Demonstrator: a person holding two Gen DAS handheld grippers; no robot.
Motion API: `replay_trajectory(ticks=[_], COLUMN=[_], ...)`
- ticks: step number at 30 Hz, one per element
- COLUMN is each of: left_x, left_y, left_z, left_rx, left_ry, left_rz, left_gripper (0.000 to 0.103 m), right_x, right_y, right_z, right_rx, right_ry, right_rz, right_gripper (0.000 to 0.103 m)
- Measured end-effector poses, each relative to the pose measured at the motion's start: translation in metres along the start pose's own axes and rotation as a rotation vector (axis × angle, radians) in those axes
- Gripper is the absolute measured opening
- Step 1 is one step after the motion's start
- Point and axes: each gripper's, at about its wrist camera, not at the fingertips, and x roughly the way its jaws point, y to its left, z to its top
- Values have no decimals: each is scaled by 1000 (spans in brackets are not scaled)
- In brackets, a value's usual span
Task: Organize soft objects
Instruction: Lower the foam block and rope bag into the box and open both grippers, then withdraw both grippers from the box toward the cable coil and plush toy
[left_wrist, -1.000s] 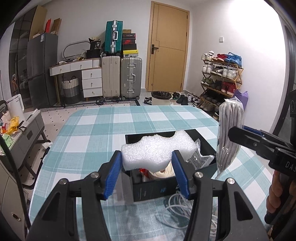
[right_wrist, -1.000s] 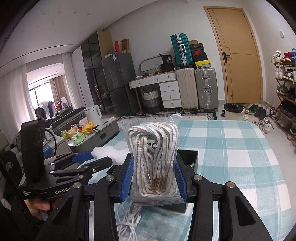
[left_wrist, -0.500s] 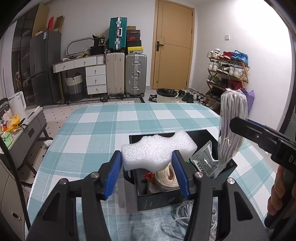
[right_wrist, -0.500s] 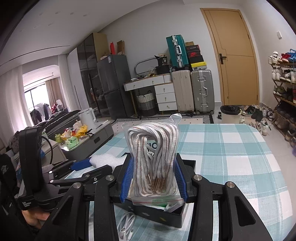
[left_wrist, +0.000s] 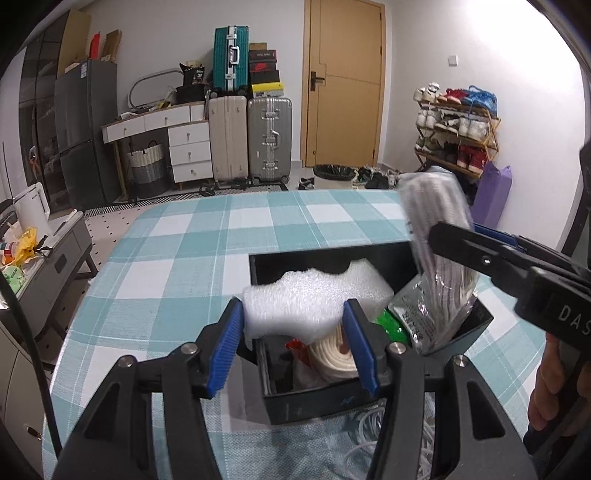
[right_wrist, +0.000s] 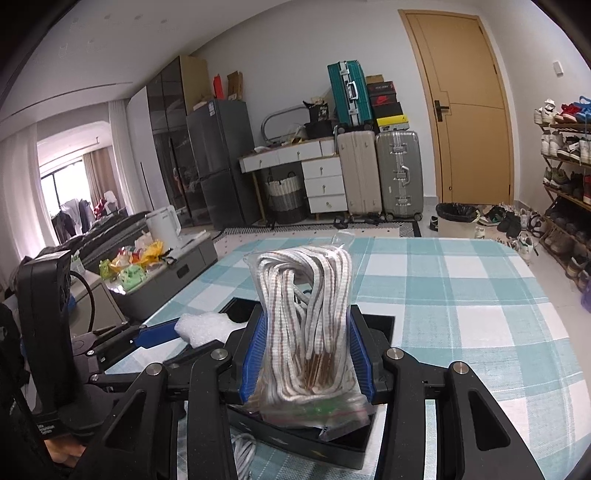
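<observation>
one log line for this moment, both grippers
left gripper: shut on foam over box | right gripper: shut on bag of laces, bottom in box

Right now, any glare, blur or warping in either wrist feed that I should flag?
Left wrist view: wall at upper right is blown out; the lace bag top is motion-smeared; the foam in the left hand-held gripper is sharp. Right wrist view: window at far left glares; the lace bag in the right hand-held gripper is crisp. Both: strong fisheye bending, dark corners.
</observation>
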Motion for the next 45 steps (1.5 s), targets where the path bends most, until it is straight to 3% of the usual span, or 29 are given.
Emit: replay_trajectory(ticks=[8, 13, 20, 22, 25, 27, 28, 33, 37, 45], left_x=[-2, -2, -1, -4, -15, -23, -25, -41, -53, -66], left_y=[-15, -7, -3, -2, -2, -3, -3, -3, -2, -5], left_z=[-6, -6, -6, -5, -5, -6, -6, -9, -13, -22], left_rx=[88, 30, 23, 17, 22, 29, 30, 28, 10, 6], left_ry=[13, 38, 58, 59, 32, 26, 24, 23, 21, 23], left_rz=[30, -9, -14, -17, -22, -13, -11, -17, -16, -10], left_gripper=[55, 55, 58, 74, 89, 96, 100, 103, 103, 103], right_x=[21, 28, 20, 15, 4, -3, -7, -23, -31, -40], right_y=[-1, -6, -3, -2, -2, -3, -3, -2, -3, -7], right_z=[-15, -24, -23, -22, -22, -23, -25, -35, -46, -51], right_rx=[10, 19, -24, -35, -48, -53, -57, -102, -139, -150], right_ry=[95, 135, 121, 118, 105, 105, 113, 146, 171, 203], right_rz=[-16, -18, -21, -25, -35, -32, -25, -33, -83, -68], right_gripper=[41, 41, 42, 49, 57, 79, 85, 102, 102, 102])
